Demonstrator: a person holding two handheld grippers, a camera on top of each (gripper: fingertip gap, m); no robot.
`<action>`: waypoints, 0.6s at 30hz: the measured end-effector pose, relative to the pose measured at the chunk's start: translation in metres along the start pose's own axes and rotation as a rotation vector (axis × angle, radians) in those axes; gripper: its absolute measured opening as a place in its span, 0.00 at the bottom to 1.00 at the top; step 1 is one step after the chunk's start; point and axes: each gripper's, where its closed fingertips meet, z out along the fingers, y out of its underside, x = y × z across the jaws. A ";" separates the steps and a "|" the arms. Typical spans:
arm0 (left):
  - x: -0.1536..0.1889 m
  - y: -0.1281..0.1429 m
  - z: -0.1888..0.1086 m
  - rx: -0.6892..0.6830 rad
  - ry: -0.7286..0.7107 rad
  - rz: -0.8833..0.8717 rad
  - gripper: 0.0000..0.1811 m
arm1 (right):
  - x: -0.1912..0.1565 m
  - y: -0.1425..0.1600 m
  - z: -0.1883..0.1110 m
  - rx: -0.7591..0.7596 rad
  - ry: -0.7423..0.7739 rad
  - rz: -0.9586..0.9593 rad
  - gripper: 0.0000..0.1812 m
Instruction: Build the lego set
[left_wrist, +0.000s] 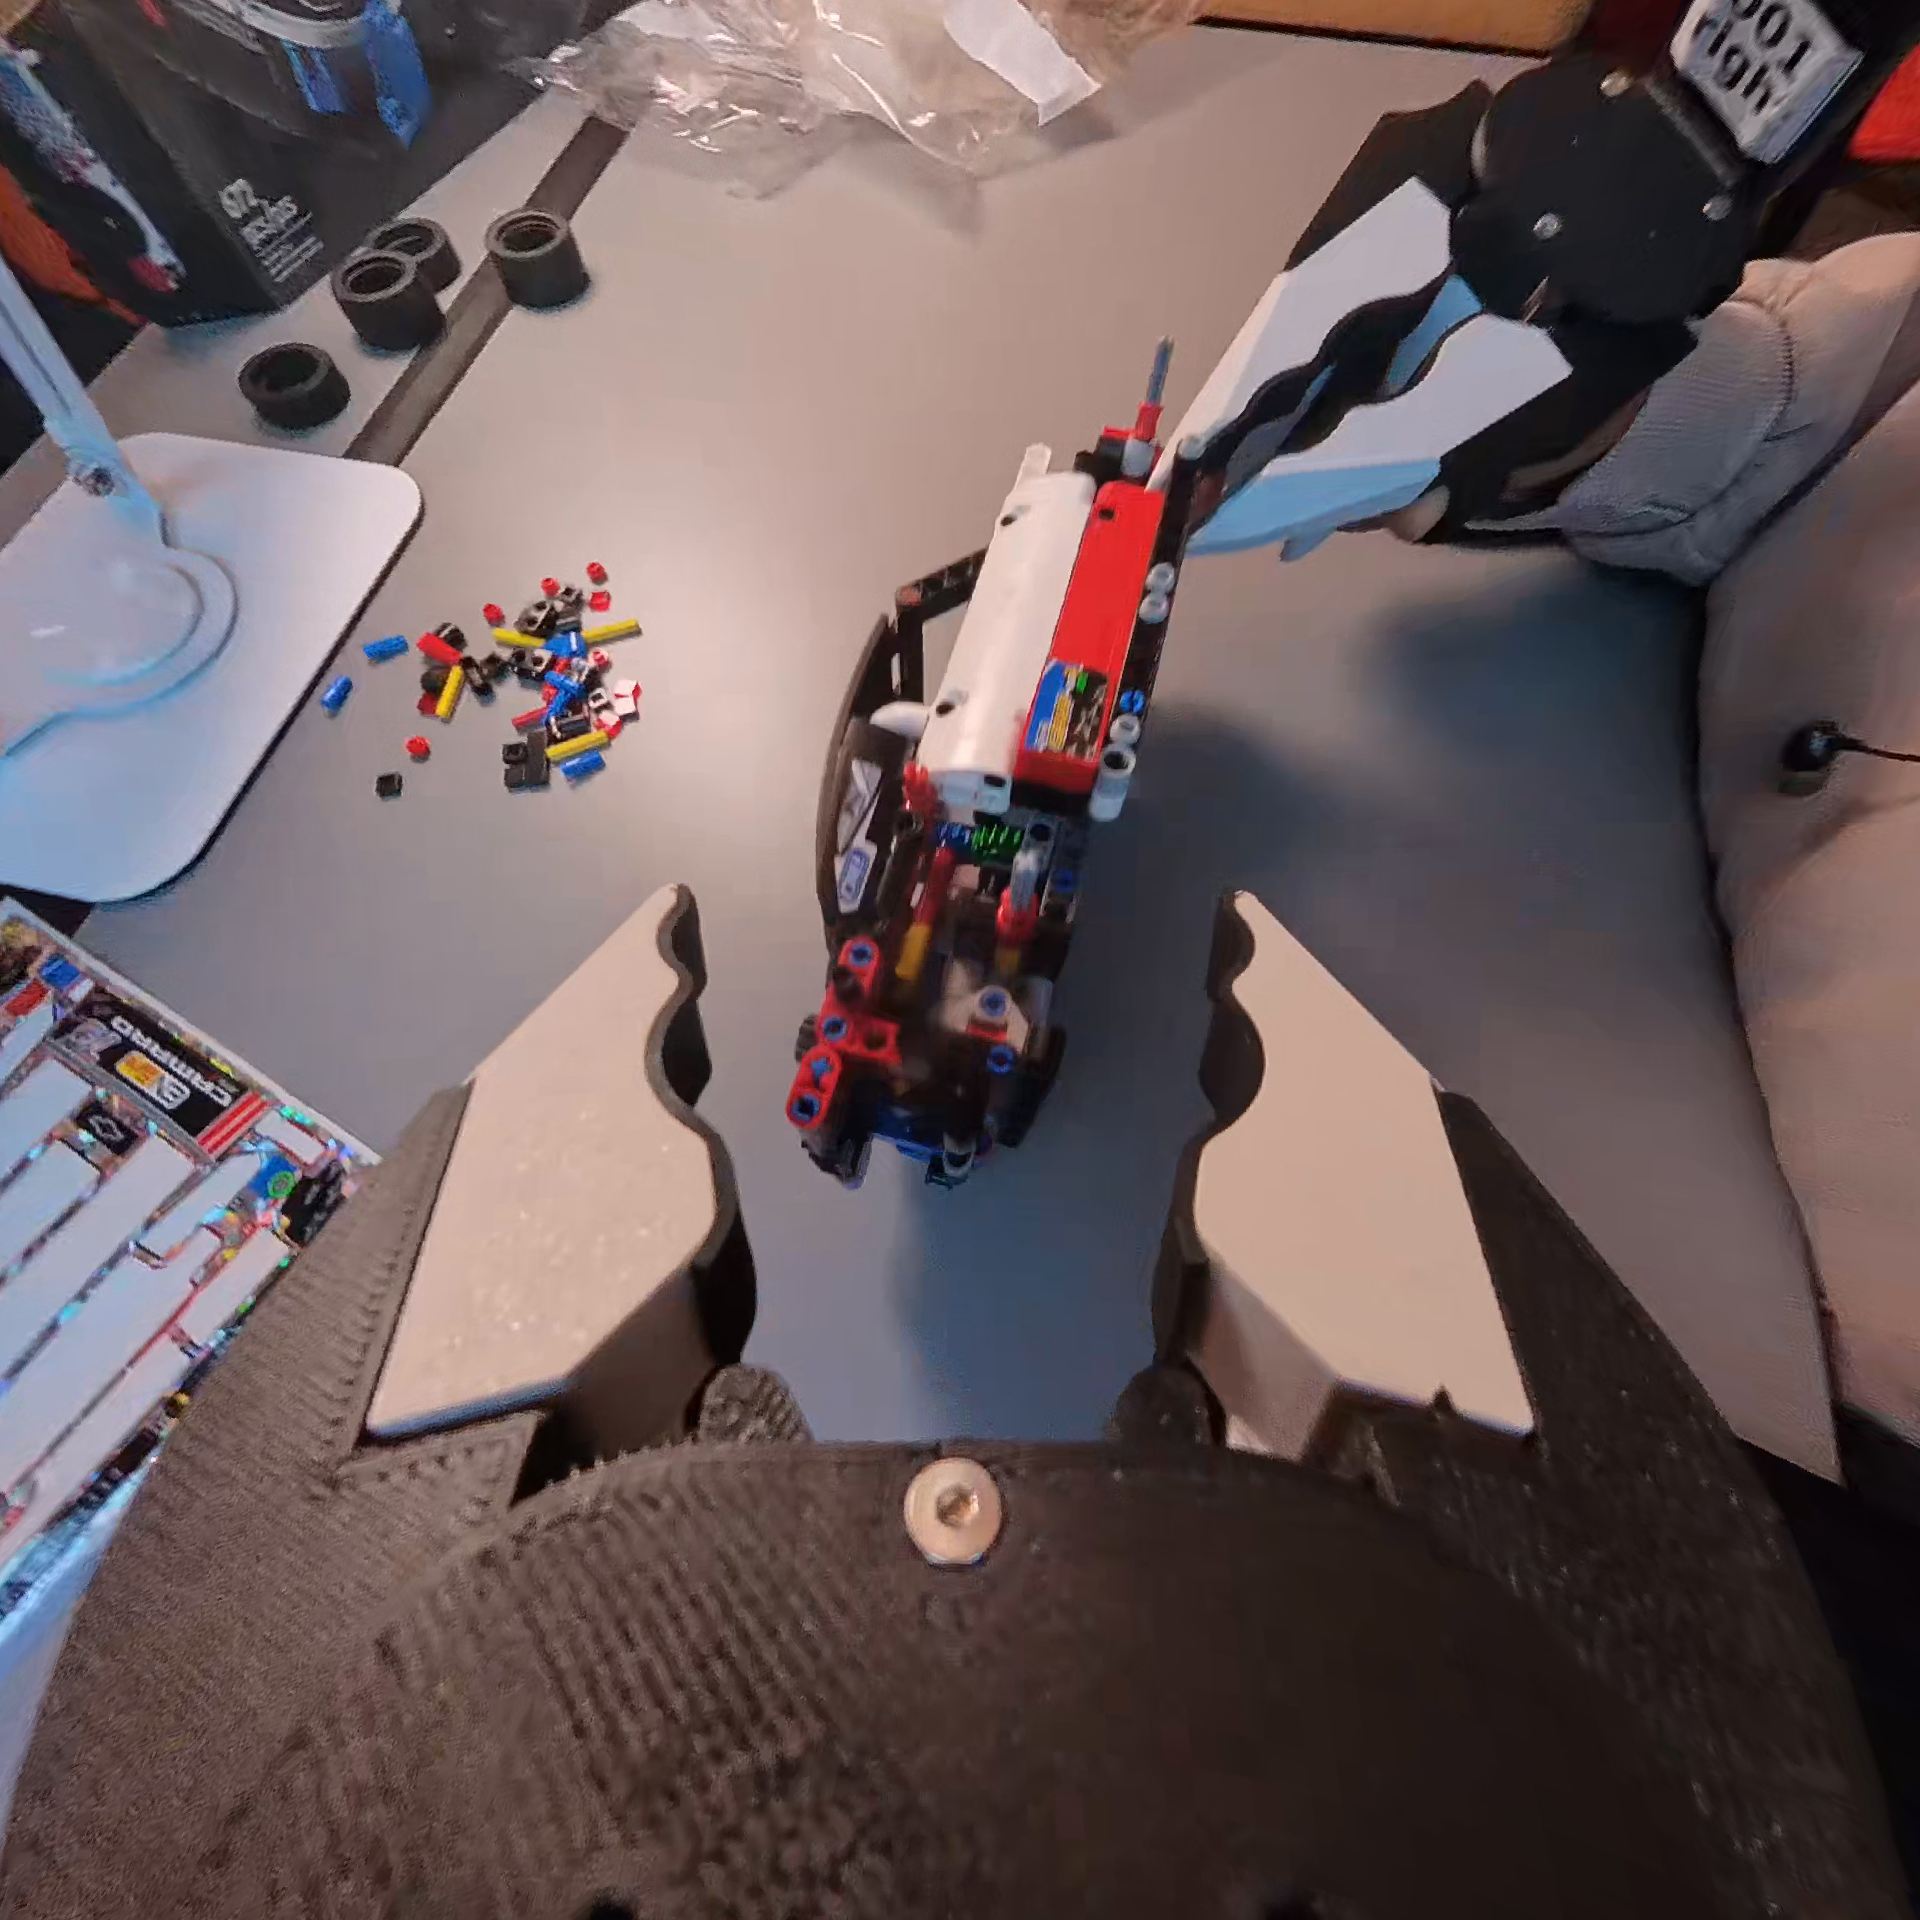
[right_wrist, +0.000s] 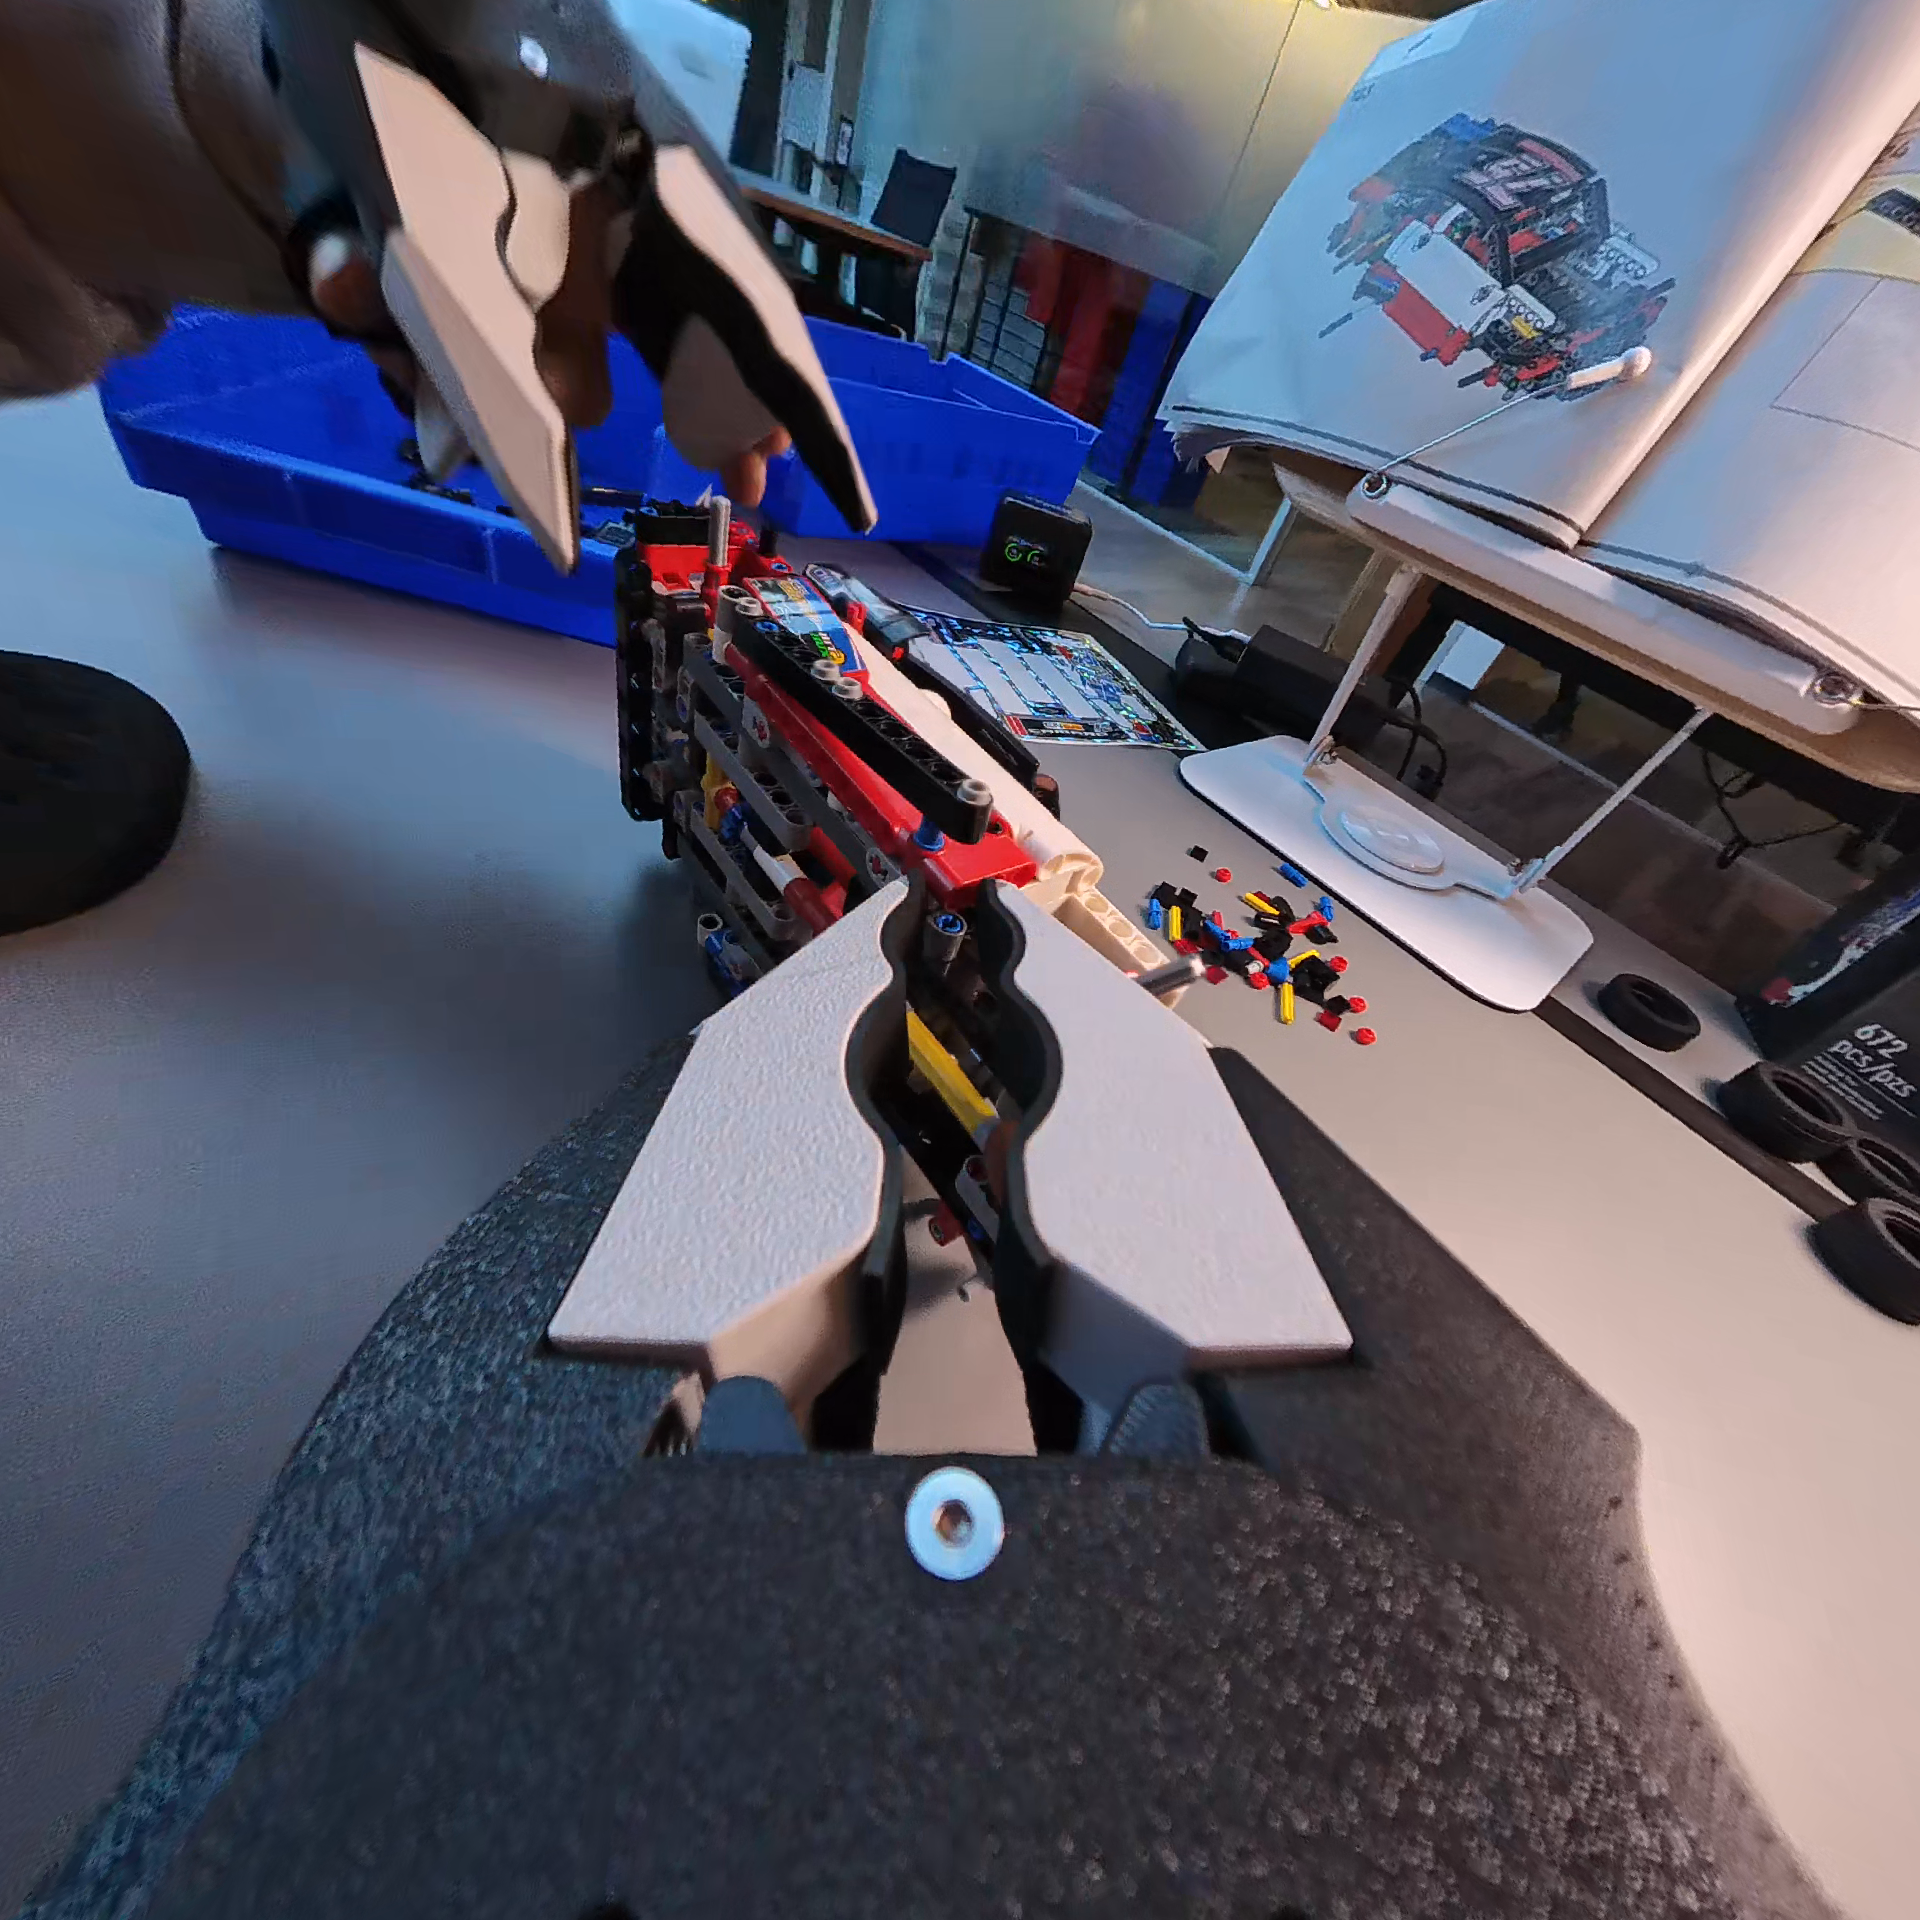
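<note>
Model: the half-built lego car (left_wrist: 987, 790) stands tipped on its side on the grey table (left_wrist: 675, 364), red and white panels up, mid-table
Right gripper: right gripper (right_wrist: 951, 914) has its fingers closed onto the car's end, pinching the frame; seen from the left wrist view it comes in from the far side
Left gripper: left gripper (left_wrist: 956, 925) hovers just above the near end, fingers spread wide, holding nothing
Step, my read: steadying the car so the left can come in for a grip or a press
Doing it well: keep the right pinch firm, close the left on solid beams, not on the loose-looking axle (left_wrist: 1155, 379)
Parts: small loose pieces (left_wrist: 520, 675) lie to the side, near the white stand (left_wrist: 187, 665)
Further out: tyres (left_wrist: 395, 291), sticker sheet (left_wrist: 125, 1195), blue bin (right_wrist: 312, 457), instruction booklet (right_wrist: 1507, 260)
</note>
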 end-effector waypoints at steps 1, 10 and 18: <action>0.000 0.012 0.006 0.017 -0.031 -0.003 0.54 | -0.001 0.000 -0.001 0.008 -0.011 0.008 0.03; 0.001 0.006 0.040 0.321 -0.054 -0.021 0.40 | 0.001 0.001 -0.011 -0.091 -0.122 0.033 0.04; 0.012 0.003 0.041 0.335 -0.089 0.005 0.40 | -0.017 -0.054 -0.012 -0.304 -0.491 -0.295 0.14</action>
